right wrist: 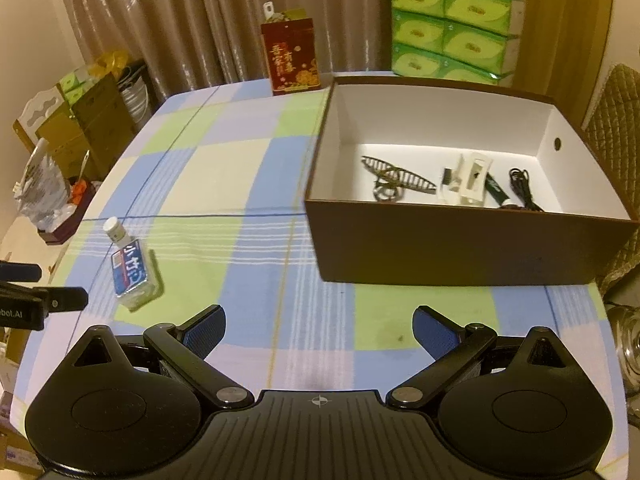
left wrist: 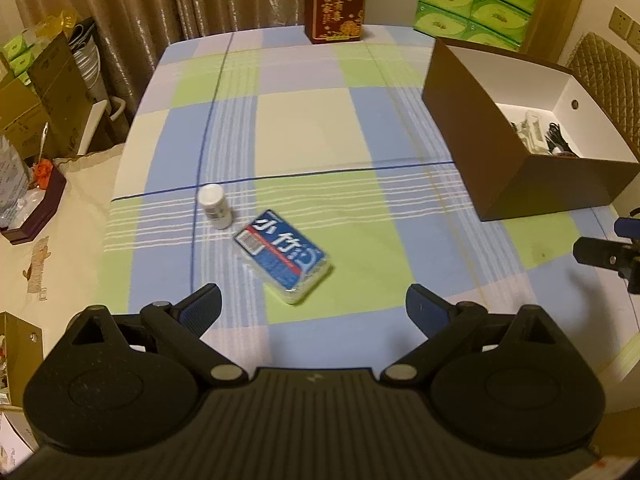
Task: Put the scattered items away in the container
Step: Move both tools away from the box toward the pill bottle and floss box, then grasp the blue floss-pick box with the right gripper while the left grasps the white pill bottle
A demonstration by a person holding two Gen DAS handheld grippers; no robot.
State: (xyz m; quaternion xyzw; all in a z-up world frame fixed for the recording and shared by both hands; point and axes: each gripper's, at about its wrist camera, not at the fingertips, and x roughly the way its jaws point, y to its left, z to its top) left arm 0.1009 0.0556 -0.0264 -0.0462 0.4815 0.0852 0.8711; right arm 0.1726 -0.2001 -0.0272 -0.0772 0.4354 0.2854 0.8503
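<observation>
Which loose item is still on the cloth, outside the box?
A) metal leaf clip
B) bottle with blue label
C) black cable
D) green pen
B: the bottle lies on its side on the checked cloth, well left of the box; the cable, pen and clip are already inside it.

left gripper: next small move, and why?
Probably ease the left gripper forward and down over the bottle. It is open and empty, and the bottle lies on its side on the cloth just ahead of it, outside the box that already holds other items.
</observation>
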